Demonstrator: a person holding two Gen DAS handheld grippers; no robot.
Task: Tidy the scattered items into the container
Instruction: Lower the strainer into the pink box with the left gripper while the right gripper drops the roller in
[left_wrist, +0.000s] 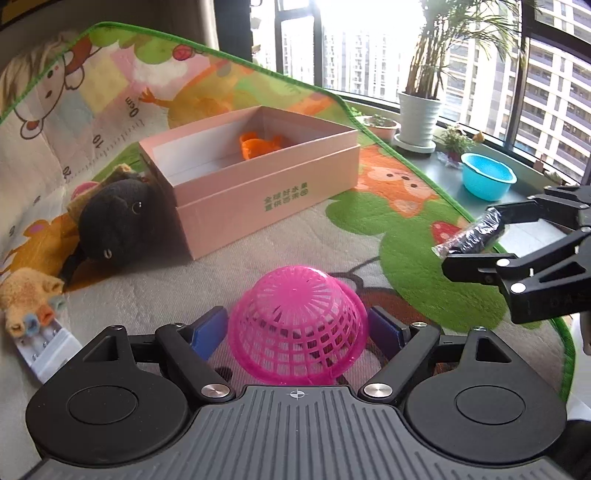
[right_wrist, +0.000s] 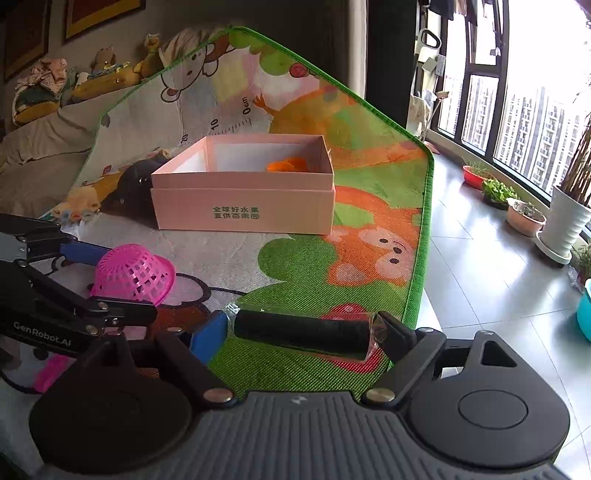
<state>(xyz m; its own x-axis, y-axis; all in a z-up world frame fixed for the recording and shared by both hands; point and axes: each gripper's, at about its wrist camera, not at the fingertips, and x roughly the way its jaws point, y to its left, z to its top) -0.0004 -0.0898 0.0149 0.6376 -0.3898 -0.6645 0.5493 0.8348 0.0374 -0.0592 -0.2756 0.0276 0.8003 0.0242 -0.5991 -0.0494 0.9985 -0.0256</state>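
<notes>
Looked like a home, high-rise flat: kids' play mat (right_wrist: 303, 258) on tiled floor (right_wrist: 480, 258), potted plants (right_wrist: 569, 218) by window (right_wrist: 535, 92), bedding far left.

you can't tell what the orange thing (left_wrist: 260, 144) in the pink box (left_wrist: 258, 192) is; the box wall hides its lower part. the box also covers part of the black plush toy (left_wrist: 110, 221), and the blue basin (right_wrist: 585, 314) is cut off at the right wrist view's edge.

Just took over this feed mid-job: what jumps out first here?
The upturned pink basket sits on the cartoon mat between the left gripper fingers. Beyond it stands the open pink box with something orange inside. The right gripper grips a black roll by its ends.
</notes>
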